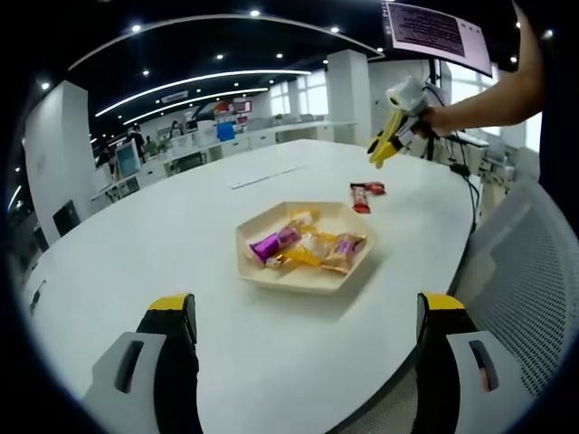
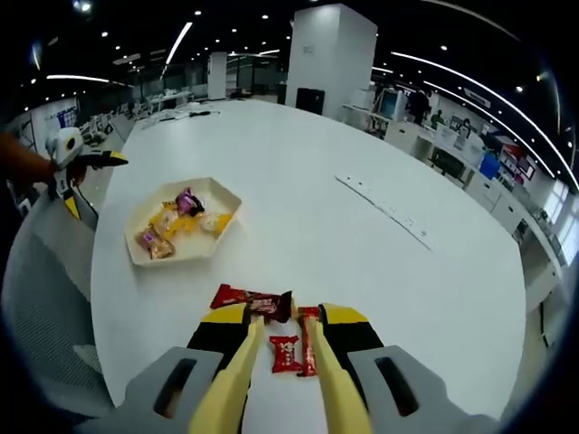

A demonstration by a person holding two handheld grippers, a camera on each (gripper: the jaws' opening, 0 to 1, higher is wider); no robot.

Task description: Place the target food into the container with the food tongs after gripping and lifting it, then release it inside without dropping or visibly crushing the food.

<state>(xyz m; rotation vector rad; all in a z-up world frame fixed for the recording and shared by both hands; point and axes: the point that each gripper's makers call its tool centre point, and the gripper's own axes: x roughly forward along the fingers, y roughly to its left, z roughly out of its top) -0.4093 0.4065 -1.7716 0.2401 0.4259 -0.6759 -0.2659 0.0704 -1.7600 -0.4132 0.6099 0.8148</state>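
Observation:
A cream hexagonal tray (image 1: 258, 237) (image 2: 136, 253) holds several wrapped sweets, one of them purple (image 1: 274, 243). Two red snack packets (image 1: 365, 193) lie on the white table beyond it. My left gripper (image 1: 306, 307) is open and empty, its jaws wide apart on the near side of the tray. My right gripper (image 2: 285, 316) is shut on yellow food tongs (image 2: 237, 371), whose arms straddle one red packet (image 2: 285, 353); a darker packet (image 2: 249, 298) lies just ahead. In the left gripper view the right gripper (image 1: 409, 101) holds the tongs (image 1: 385, 145) in the air above the packets, not touching them.
The oval white table (image 1: 136, 235) (image 2: 317, 181) sits in an open office. A grey mesh chair (image 1: 529, 262) (image 2: 41, 298) stands at the table's edge beside the tray. A person's arm (image 1: 493, 95) holds the right gripper. A monitor (image 1: 434, 32) stands behind it. A white strip (image 2: 384, 210) lies mid-table.

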